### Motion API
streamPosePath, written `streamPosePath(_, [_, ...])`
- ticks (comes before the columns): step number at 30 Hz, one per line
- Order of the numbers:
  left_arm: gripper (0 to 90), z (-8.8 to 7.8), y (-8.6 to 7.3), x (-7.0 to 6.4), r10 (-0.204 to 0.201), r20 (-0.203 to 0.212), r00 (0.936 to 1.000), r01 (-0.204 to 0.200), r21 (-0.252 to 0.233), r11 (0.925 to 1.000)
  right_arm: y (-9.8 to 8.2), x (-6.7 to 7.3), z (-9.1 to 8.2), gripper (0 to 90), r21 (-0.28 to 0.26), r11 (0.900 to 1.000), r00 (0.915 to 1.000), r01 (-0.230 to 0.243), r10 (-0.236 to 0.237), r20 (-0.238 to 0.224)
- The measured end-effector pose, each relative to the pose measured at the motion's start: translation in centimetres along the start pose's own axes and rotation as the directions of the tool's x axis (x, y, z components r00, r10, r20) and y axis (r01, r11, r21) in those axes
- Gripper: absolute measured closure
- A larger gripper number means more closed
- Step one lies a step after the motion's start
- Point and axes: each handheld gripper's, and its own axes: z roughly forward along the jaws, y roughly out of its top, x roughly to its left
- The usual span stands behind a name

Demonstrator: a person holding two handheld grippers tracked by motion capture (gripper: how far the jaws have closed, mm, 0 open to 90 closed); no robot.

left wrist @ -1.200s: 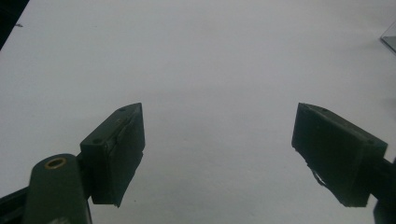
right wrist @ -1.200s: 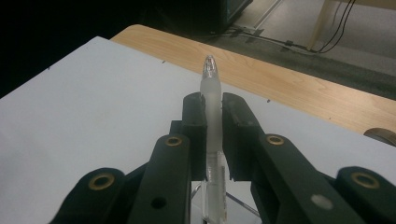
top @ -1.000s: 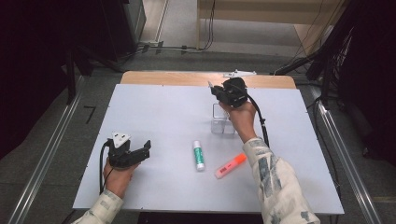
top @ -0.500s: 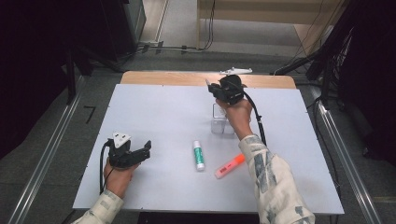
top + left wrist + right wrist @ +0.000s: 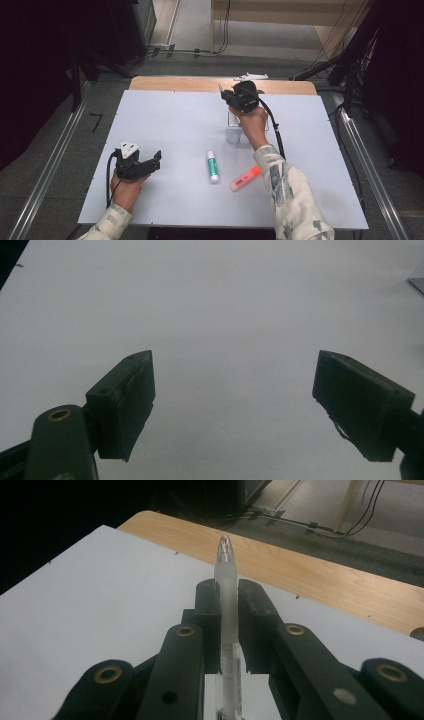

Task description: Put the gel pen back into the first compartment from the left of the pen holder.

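My right gripper is raised over the far middle of the white table, shut on a clear pen. In the right gripper view the pen stands upright between the two black jaws of the gripper, its tip poking above them. Just below the right hand sits a clear plastic holder. My left gripper rests near the table's front left. Its fingers stand wide apart over the bare table top, with nothing between them.
A white glue stick with a green band and an orange highlighter lie at the front middle. A small white object lies on the wooden strip at the back. A corner of the clear holder shows far right.
My right gripper has edged slightly up and to the far left with the pen still in it. The left gripper has stayed put.
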Motion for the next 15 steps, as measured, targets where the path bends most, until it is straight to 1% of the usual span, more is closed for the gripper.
streamPosePath(4, [17.3, 0.0, 0.0, 0.0, 0.000, -0.001, 1.0000, 0.000, 0.000, 1.0000, -0.4, 0.0, -0.4, 78.0, -0.001, 1.000, 1.0000, -0.001, 0.001, -0.004])
streamPosePath(11, [17.3, 0.1, 0.0, -0.1, 0.002, -0.004, 1.0000, -0.002, 0.001, 1.0000, -1.3, 0.0, -1.8, 78.0, -0.021, 1.000, 0.9998, 0.012, -0.012, -0.014])
streamPosePath(15, [17.3, 0.1, 0.0, -0.1, 0.009, -0.005, 0.9999, -0.009, 0.005, 0.9999, -1.9, 0.0, -2.5, 78.1, -0.034, 0.999, 0.9997, 0.019, -0.020, -0.017])
